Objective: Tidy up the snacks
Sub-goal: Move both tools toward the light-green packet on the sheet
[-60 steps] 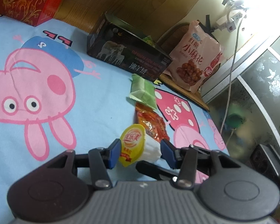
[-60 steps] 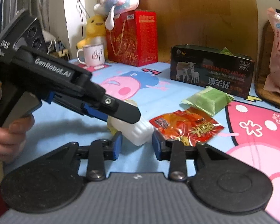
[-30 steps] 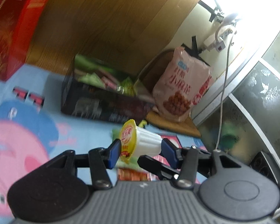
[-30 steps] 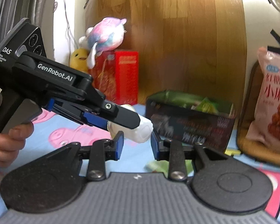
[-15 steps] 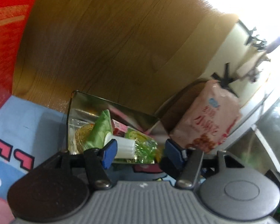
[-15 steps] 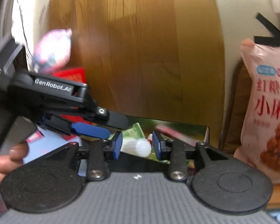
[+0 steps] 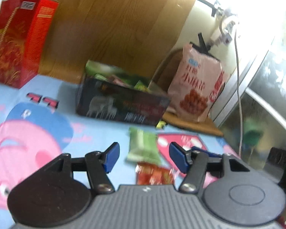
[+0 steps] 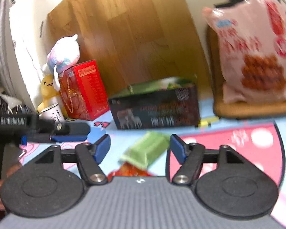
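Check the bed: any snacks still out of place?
Yes. A green packet and a red-orange packet lie loose on the cartoon sheet, in front of the dark box that holds the other snacks. Both tongs are empty; the right tongs are opening above the green packet.

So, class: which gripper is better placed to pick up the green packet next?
Probably the right gripper: empty, jaws opening, with the green packet centred between its fingers. The left gripper is open and close too.
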`<state>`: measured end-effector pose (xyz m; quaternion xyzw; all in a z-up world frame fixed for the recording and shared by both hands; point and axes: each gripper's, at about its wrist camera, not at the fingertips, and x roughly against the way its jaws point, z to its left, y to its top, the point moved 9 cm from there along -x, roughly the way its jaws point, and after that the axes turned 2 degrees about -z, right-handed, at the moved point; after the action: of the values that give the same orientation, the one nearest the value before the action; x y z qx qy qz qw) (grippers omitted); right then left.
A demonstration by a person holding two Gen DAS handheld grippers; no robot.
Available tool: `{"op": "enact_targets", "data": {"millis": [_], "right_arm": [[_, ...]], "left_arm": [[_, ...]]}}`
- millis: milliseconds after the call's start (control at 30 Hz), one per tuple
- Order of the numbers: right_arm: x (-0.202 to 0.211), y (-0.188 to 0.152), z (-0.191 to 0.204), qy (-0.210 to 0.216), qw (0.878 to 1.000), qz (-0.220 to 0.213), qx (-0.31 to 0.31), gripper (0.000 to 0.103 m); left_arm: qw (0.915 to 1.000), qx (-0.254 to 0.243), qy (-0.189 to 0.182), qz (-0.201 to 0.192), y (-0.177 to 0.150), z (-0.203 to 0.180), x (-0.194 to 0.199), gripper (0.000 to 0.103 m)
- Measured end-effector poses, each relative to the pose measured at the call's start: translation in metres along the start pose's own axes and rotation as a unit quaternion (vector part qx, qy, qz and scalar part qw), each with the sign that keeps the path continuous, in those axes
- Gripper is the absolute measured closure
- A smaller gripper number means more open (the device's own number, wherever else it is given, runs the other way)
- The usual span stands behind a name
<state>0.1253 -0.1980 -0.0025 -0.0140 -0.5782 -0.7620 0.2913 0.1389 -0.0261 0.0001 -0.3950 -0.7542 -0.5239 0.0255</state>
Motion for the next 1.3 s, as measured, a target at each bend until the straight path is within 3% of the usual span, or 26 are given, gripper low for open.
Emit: {"op": "enact_targets", "data": {"millis": [67, 200, 467, 867, 1000, 1300], "right_arm": [[0.008, -0.009, -0.004, -0.005, 1.000, 0.001, -0.022, 0.022], [0.012, -0.013, -0.005, -0.013, 0.999, 0.003, -0.044, 0.022], [0.010, -0.018, 0.000, -0.018, 1.000, 0.001, -0.023, 0.021], [0.006, -0.017, 0.000, -0.021, 1.000, 0.005, -0.016, 0.020], [0.004, -0.019, 0.000, -0.027, 0.999, 0.011, -0.015, 0.020], [0.002, -0.020, -0.001, -0.033, 0.999, 0.017, -0.013, 0.020]], "left_arm": [[0.9999, -0.005, 0.012, -0.003, -0.009, 0.002, 0.003, 0.044], [0.9998, -0.002, 0.020, -0.006, -0.020, 0.006, 0.008, 0.040], [0.9988, -0.031, 0.035, -0.010, -0.031, 0.006, 0.006, 0.040], [0.9992, 0.022, 0.025, -0.021, -0.023, 0.025, 0.010, 0.040], [0.9992, 0.024, 0.025, -0.020, -0.022, 0.027, 0.010, 0.034], [0.9995, 0.024, 0.017, -0.012, -0.023, 0.026, 0.009, 0.033]]}}
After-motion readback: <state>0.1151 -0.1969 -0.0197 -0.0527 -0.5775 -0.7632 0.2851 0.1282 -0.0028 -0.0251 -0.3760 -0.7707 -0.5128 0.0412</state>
